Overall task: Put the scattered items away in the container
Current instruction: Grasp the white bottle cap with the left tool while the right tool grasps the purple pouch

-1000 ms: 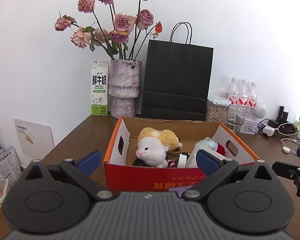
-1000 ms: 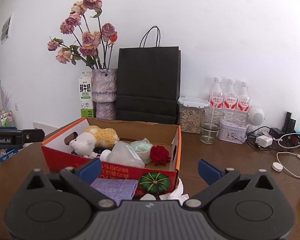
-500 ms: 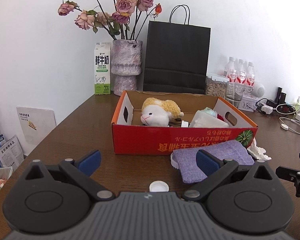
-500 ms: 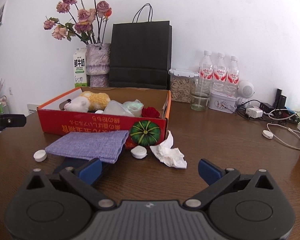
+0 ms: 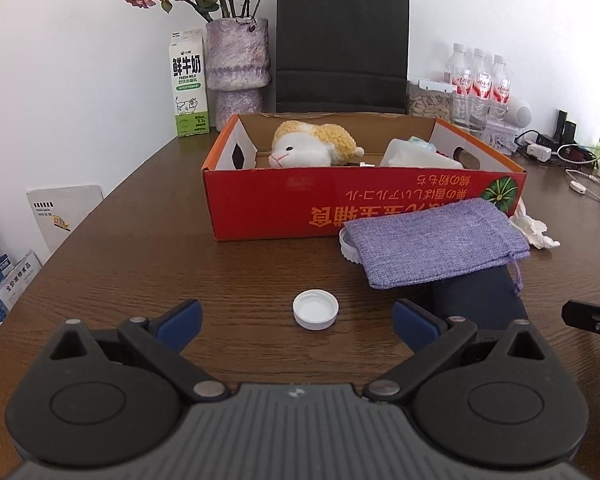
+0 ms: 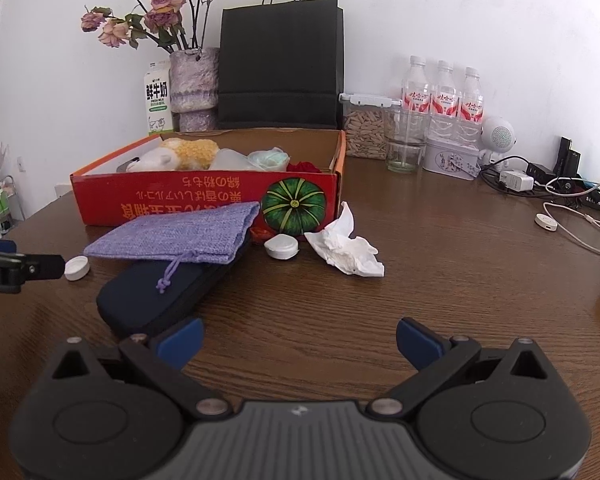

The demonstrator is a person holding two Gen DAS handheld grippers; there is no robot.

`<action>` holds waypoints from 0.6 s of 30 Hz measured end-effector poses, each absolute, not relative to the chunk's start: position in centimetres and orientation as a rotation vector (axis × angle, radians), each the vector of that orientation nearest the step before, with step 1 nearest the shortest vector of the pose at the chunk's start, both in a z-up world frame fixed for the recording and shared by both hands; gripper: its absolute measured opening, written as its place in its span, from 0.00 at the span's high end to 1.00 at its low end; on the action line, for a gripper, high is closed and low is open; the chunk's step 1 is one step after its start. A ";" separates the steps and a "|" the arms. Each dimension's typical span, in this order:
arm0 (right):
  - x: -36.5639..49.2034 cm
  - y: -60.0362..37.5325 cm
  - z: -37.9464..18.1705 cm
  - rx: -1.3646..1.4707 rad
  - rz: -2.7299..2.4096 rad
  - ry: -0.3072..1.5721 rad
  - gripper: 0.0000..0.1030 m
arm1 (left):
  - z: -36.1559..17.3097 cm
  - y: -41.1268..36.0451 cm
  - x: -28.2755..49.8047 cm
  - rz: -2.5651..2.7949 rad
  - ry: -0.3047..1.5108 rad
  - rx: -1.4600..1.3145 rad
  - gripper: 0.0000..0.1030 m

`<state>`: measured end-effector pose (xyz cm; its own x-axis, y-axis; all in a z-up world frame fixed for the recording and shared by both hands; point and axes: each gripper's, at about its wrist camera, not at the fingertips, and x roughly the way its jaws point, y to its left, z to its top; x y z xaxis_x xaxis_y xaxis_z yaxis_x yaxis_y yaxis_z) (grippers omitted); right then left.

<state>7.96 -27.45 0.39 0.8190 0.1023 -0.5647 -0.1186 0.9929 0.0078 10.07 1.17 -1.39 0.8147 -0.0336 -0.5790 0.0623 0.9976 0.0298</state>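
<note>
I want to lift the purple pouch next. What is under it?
The purple pouch lies on a dark blue case, whose far end it covers. In the left wrist view a white lid pokes out from under its left edge; most of it is hidden.

- Right gripper [image 6: 298,338], jaws wide apart and empty, above a brown wooden table [image 6: 440,280].
- Red cardboard box [image 6: 204,200] holding a plush sheep [image 6: 180,154].
- Purple pouch [image 6: 180,236] draped over a dark case [image 6: 160,300].
- Crumpled tissue [image 6: 346,248] beside a white cap [image 6: 281,246].

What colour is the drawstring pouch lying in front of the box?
Light purple: the pouch shows best in the right wrist view, with its cord visible.
</note>
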 end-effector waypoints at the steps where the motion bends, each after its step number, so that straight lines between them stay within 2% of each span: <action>1: 8.1 -27.5 0.3 -0.028 0.117 0.606 0.00 | -1.7 1.1 10.4 -0.044 0.625 0.060 0.00; 3: 8.2 -27.5 0.1 -0.027 0.115 0.615 0.00 | -2.1 1.0 11.0 -0.038 0.637 0.074 0.01; 7: 8.5 -27.4 -0.3 -0.023 0.115 0.630 0.00 | -2.6 0.8 11.9 -0.054 0.654 0.103 0.20; 11: 8.7 -27.4 -0.4 -0.023 0.118 0.639 0.00 | -2.7 0.8 12.7 -0.074 0.654 0.101 0.27; 12: 8.7 -27.3 -0.5 -0.024 0.117 0.641 0.00 | -2.7 0.8 12.8 -0.083 0.656 0.098 0.33; 13: 8.8 -27.3 -0.5 -0.024 0.118 0.642 0.00 | -2.8 0.7 12.9 -0.092 0.660 0.095 0.48; 14: 8.8 -27.3 -0.5 -0.024 0.119 0.643 0.00 | -2.9 0.7 13.0 -0.103 0.664 0.088 0.57; 15: 8.8 -27.3 -0.5 -0.023 0.119 0.644 0.00 | -3.0 0.8 13.0 -0.122 0.669 0.078 0.70; 18: 8.8 -27.3 -0.5 -0.021 0.119 0.642 0.00 | -2.9 0.6 12.7 -0.141 0.653 0.082 0.72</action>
